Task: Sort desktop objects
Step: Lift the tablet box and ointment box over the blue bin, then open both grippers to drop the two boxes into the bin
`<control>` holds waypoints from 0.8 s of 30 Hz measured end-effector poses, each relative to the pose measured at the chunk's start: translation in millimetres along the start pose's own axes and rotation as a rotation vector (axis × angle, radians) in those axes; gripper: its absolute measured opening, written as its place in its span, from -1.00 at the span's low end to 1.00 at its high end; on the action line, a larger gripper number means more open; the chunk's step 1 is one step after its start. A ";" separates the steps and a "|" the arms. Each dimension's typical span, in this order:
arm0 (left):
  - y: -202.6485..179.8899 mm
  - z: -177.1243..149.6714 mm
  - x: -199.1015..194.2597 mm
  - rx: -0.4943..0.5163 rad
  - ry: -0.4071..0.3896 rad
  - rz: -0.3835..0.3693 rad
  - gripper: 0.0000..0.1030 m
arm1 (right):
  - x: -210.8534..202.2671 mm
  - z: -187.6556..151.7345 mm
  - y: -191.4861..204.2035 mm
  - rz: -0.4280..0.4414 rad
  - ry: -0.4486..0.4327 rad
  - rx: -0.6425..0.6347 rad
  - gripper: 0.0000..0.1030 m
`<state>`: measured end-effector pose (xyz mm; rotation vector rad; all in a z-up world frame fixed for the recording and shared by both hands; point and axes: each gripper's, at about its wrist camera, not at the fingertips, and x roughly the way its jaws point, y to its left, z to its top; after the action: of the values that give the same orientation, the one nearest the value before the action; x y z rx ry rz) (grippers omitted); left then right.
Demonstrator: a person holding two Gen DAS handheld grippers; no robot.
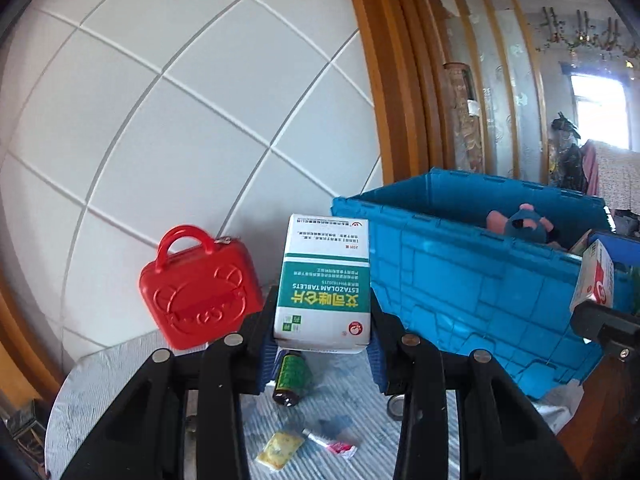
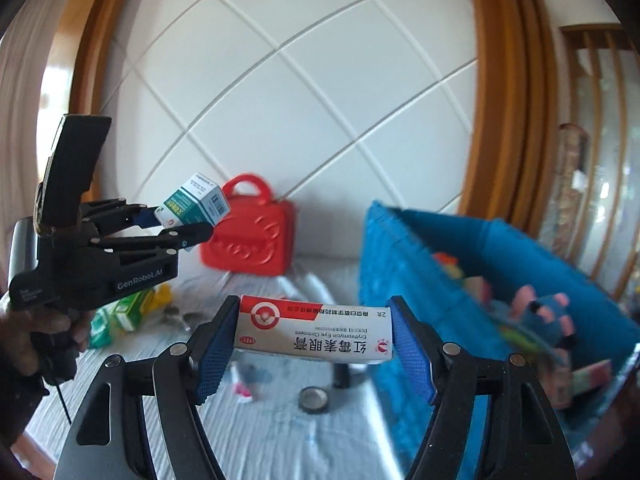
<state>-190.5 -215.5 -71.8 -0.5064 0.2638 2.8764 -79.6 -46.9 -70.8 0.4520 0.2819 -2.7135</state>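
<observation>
My left gripper (image 1: 323, 354) is shut on a green-and-white tablet box (image 1: 325, 280), held upright above the table. The right wrist view shows that same left gripper (image 2: 180, 224) at the left, a hand on its handle, with the box (image 2: 195, 200) at its tips. My right gripper (image 2: 312, 344) is shut on a long red-and-white ointment box (image 2: 316, 330), gripped by its two ends and held level. That box's end (image 1: 594, 280) shows at the right edge of the left wrist view. A blue crate (image 1: 480, 280) stands to the right, also seen as the blue crate (image 2: 500, 300).
A red toy suitcase (image 1: 200, 288) stands by the white panelled wall. On the pale tablecloth (image 1: 120, 380) lie a dark green bottle (image 1: 290, 378), a yellow sachet (image 1: 279, 450), a small tube (image 1: 332, 444) and a round tin (image 2: 313, 399). Green packets (image 2: 128, 312) lie left. Toys fill the crate.
</observation>
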 end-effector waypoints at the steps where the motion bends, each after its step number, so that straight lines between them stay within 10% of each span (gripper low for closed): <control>1: -8.7 8.3 -0.5 0.007 -0.010 -0.018 -0.28 | -8.6 3.6 -7.5 -0.022 -0.012 0.003 0.42; 11: -136.0 102.4 17.5 0.100 -0.120 -0.159 -0.28 | -76.4 39.4 -161.0 -0.233 -0.104 0.114 0.42; 24: -261.5 182.0 69.9 0.113 -0.130 -0.132 -0.28 | -49.3 46.6 -330.2 -0.240 -0.078 0.214 0.42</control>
<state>-251.1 86.5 35.6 -0.3024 0.3551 2.7325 -178.6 258.0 33.5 0.3908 0.0247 -3.0040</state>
